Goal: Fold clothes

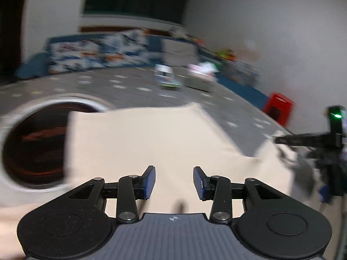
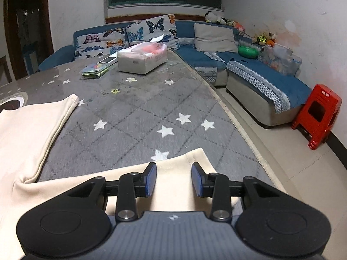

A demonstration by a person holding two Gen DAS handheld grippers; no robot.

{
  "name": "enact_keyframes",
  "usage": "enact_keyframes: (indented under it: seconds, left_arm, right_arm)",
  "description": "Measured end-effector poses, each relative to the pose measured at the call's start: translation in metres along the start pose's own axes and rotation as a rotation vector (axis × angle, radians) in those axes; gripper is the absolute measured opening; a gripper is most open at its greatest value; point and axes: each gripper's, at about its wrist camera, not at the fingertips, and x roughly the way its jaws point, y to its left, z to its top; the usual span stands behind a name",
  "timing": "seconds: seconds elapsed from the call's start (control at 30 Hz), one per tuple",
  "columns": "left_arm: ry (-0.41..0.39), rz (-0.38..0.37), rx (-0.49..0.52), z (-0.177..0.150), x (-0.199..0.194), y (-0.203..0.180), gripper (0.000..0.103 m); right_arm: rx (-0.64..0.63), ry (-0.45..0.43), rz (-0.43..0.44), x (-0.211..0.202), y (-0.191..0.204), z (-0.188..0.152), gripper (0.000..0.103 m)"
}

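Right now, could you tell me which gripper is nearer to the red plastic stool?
Right. The right gripper hovers over the cream garment by the table edge facing the red stool. The left gripper is further along the table, with the right one between it and the stool.

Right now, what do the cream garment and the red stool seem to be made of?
Cream garment: soft matte knit, probably cotton; it lies limp with a stitched hem. Red stool: moulded plastic, glossy, with sheen on its top and one-piece legs.
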Motion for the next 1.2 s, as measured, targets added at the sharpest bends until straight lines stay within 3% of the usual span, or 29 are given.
enact_keyframes:
  seconds: [0.13, 0.4, 0.5, 0.67, 0.73, 0.83, 0.97, 1.1, 1.2]
  left_arm:
    - [-0.032, 0.184, -0.039, -0.010, -0.030, 0.041, 0.042]
    - [0.027, 0.360, -0.197, -0.039, -0.057, 0.115, 0.042]
    - [0.031, 0.496, -0.185, -0.047, -0.062, 0.135, 0.042]
    - [0.020, 0.696, -0.256, -0.058, -0.077, 0.174, 0.042]
    - [0.024, 0.734, -0.295, -0.058, -0.084, 0.183, 0.042]
    - [0.004, 0.679, -0.313, -0.050, -0.091, 0.174, 0.041]
    - [-0.024, 0.491, -0.241, -0.035, -0.082, 0.131, 0.041]
    - [-0.022, 0.244, -0.158, -0.021, -0.057, 0.080, 0.040]
    - [-0.009, 0.148, -0.104, -0.017, -0.037, 0.049, 0.037]
  right_arm:
    - [-0.016, 0.000, 0.002, 0.002, 0.003, 0.002, 0.036]
    - [-0.033, 0.004, -0.004, 0.002, 0.006, 0.005, 0.038]
    - [-0.035, 0.005, -0.006, 0.003, 0.006, 0.006, 0.039]
    - [-0.041, 0.005, -0.016, 0.003, 0.006, 0.006, 0.045]
    - [-0.043, 0.003, -0.018, 0.003, 0.007, 0.007, 0.045]
    - [-0.056, -0.011, 0.000, -0.002, 0.013, 0.010, 0.045]
    - [-0.083, -0.032, 0.061, -0.011, 0.029, 0.019, 0.045]
    - [-0.133, -0.041, 0.145, -0.016, 0.054, 0.025, 0.045]
    - [-0.165, -0.047, 0.205, -0.017, 0.077, 0.030, 0.045]
